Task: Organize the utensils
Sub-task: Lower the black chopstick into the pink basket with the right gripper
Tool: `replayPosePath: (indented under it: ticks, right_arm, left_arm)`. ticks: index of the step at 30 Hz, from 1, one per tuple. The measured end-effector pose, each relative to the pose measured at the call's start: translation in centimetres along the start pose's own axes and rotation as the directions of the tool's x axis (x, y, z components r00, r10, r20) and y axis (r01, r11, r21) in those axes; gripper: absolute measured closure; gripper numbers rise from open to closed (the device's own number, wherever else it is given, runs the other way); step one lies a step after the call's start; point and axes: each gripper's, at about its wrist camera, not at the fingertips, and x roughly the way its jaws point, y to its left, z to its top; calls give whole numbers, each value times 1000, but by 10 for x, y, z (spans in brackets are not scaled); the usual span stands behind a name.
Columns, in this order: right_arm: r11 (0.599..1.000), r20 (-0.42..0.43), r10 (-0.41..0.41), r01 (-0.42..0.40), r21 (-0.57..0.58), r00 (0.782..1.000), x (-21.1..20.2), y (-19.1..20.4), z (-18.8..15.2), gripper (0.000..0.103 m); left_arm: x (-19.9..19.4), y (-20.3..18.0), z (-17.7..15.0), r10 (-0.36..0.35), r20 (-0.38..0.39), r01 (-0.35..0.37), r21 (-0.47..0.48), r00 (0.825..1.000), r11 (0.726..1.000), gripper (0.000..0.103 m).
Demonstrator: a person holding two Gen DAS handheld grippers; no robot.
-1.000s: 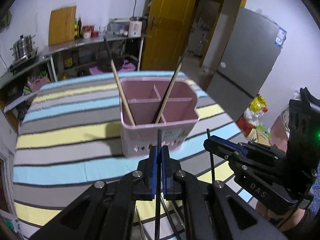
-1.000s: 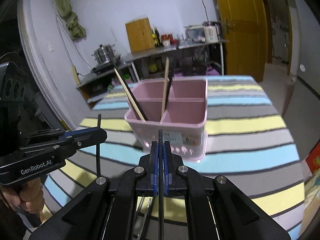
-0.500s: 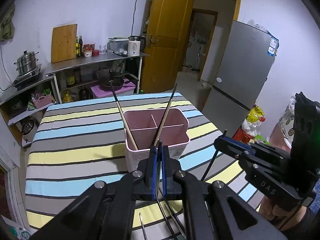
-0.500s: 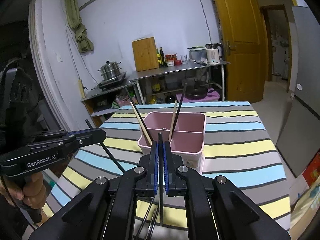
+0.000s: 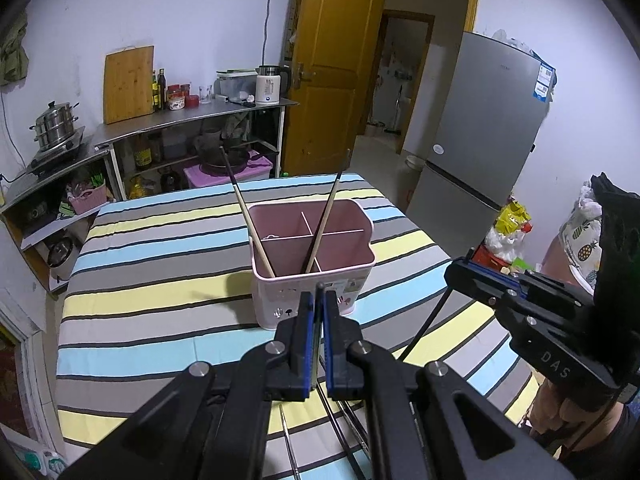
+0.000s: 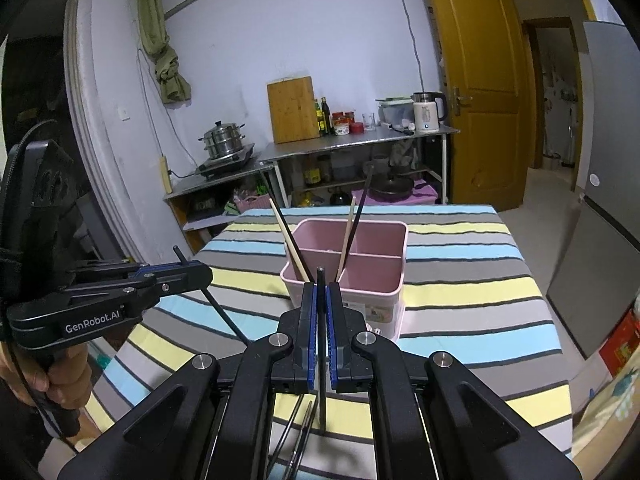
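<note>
A pink divided utensil holder [image 5: 316, 272] [image 6: 360, 280] stands on the striped table with two chopsticks [image 5: 248, 216] [image 5: 326, 220] leaning in its near compartments. My left gripper [image 5: 319, 300] is shut on a black chopstick [image 5: 319, 292], held above the table in front of the holder; it also shows in the right wrist view [image 6: 188, 276]. My right gripper [image 6: 320, 292] is shut on another black chopstick [image 6: 321, 360], also in front of the holder; it shows at the right of the left wrist view [image 5: 464, 276]. Several utensils [image 5: 344, 440] [image 6: 296, 432] lie on the table below the grippers.
The striped tablecloth [image 5: 160, 280] covers the table. A steel shelf with pots, bottles and a kettle [image 5: 200, 116] stands behind it. A grey fridge [image 5: 488, 140] and a yellow door [image 5: 332, 60] are at the back right.
Both grippers have risen and drawn back from the holder, each with its chopstick; the holder looks smaller and farther now.
</note>
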Motion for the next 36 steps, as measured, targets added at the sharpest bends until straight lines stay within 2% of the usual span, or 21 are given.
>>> replayPosePath:
  ticks: [9, 20, 31, 36]
  right_arm:
    - [1000, 58, 8, -7, -23, 998, -14, 5, 16, 99]
    - [1000, 160, -8, 11, -16, 987, -16, 9, 56, 99]
    - [1000, 233, -29, 29, 5, 972, -2, 9, 94, 99]
    - [999, 258, -37, 34, 16, 965, 7, 8, 105, 99]
  left_arm:
    - [-22, 4, 13, -8, 27, 8, 4, 1000, 1000, 98]
    - [-38, 14, 54, 5, 99, -4, -7, 995, 1000, 98]
    - [-39, 27, 96, 18, 192, -8, -54, 981, 999, 98]
    - [-31, 32, 103, 19, 212, -7, -61, 977, 998, 98]
